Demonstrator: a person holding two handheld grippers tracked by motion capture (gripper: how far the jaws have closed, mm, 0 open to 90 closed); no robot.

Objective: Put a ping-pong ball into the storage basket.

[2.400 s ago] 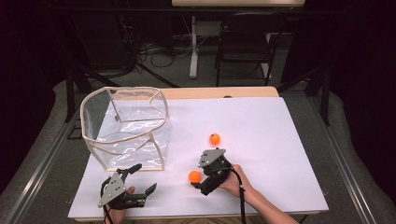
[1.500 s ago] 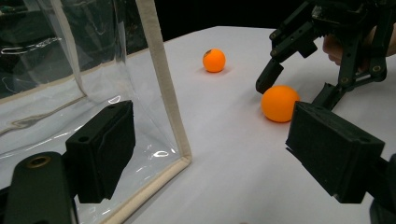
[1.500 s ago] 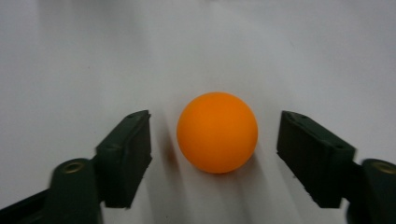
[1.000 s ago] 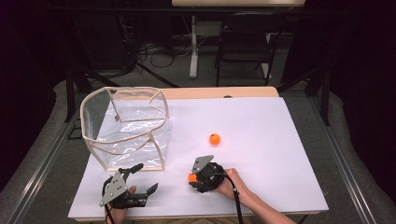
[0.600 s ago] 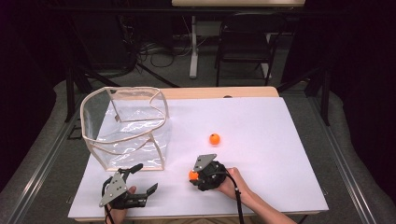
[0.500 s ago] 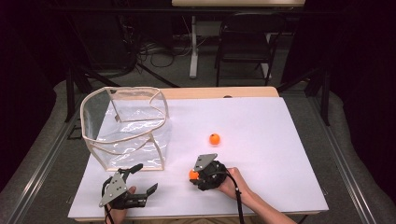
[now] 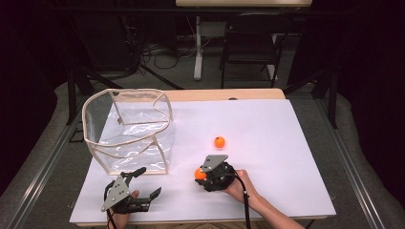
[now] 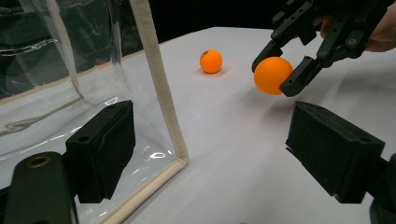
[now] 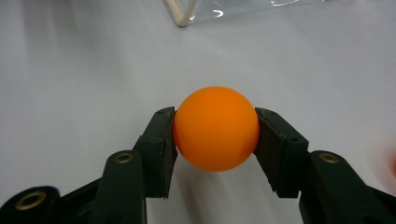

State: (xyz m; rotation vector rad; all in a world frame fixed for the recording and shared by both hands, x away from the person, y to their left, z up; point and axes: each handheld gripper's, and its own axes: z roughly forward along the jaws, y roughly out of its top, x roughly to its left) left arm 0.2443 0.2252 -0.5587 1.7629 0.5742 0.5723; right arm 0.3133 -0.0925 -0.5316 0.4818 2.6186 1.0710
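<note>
Right gripper (image 7: 199, 174) clamped on orange ball (image 9: 216, 127), pads squarely at its sides, low over white table (image 7: 267, 119). Keep squeeze steady, lift clear, carry over rim of clear bag (image 7: 128, 125). Left gripper (image 7: 145, 183) jaws apart, empty. Second ball (image 7: 219, 141) loose mid-table.

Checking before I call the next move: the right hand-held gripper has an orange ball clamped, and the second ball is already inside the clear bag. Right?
Not quite. The right hand-held gripper does clamp an orange ball, but the second ball lies on the white table, apart from the clear bag, as the high view shows.
</note>
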